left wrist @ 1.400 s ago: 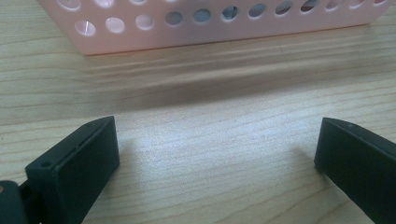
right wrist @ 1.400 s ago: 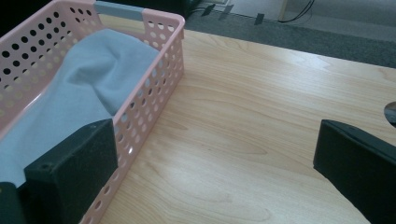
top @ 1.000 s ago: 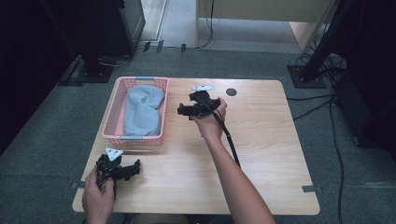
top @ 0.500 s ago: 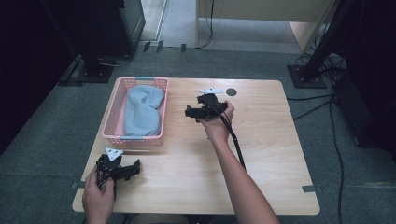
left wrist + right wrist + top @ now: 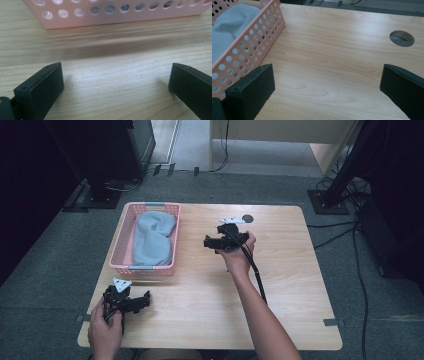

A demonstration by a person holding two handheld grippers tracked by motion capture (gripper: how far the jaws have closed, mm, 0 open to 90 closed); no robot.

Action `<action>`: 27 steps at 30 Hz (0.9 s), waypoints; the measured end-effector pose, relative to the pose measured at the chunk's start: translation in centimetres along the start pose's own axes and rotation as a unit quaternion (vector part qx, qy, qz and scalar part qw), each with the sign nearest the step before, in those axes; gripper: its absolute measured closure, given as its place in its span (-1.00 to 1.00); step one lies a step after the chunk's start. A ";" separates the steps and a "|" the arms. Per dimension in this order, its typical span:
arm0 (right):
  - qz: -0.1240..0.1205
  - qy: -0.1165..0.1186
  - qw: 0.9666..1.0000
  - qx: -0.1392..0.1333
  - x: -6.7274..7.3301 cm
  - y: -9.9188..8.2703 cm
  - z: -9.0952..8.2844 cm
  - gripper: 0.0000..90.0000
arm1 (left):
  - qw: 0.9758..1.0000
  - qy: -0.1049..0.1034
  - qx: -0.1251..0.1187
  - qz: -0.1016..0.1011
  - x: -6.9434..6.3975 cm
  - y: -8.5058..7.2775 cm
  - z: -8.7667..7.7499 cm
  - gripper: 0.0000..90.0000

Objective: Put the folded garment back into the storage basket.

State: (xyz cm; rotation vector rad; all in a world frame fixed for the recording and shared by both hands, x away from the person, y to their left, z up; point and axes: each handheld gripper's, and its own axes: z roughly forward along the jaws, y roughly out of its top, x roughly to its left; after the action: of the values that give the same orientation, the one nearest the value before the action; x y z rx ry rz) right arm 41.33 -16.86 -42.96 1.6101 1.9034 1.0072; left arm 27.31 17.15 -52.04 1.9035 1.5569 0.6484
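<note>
At nine o'clock from your right gripper (image 5: 209, 241), whose jaws gape wide over bare wood, sits the pink perforated plastic basket (image 5: 120, 259) holding a soft, rumpled pale-blue folded cloth (image 5: 150, 239). Your left gripper (image 5: 145, 300), jaws equally wide, rests on the light wooden table (image 5: 290, 285), basket at twelve o'clock.

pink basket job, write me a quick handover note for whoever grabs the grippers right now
Left gripper: open, holds nothing, low over the table's near left corner, in front of the pink perforated plastic basket.
Right gripper: open, holds nothing, above the light wooden table to the right of the basket, jaws pointing toward it.
Pale blue folded cloth: lies inside the basket, touched by neither gripper.
Done: cloth is in the basket.
Left: probably nothing; check the cloth sits fully inside.
</note>
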 end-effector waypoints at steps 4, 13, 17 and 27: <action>0.003 -0.001 1.000 0.000 -0.4 -0.3 0.0 -1.00 | 1.000 0.000 0.000 0.000 0.0 0.0 0.0 -1.00; 0.011 -0.006 1.000 0.003 -1.6 -1.1 -0.2 -1.00 | 1.000 0.000 0.000 0.000 0.0 0.0 0.0 -1.00; 0.014 -0.008 1.000 0.003 -2.0 -1.3 -0.3 -1.00 | 1.000 0.000 0.000 0.000 0.0 0.0 0.0 -1.00; 0.019 -0.013 1.000 0.005 -3.0 -2.0 -0.5 -1.00 | 1.000 0.000 0.000 0.000 0.0 0.0 0.0 -1.00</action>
State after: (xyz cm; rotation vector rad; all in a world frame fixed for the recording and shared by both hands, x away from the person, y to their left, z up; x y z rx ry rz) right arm 40.34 -20.03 -44.47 1.6633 1.8707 0.9887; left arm 27.31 17.15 -52.04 1.9030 1.5567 0.6485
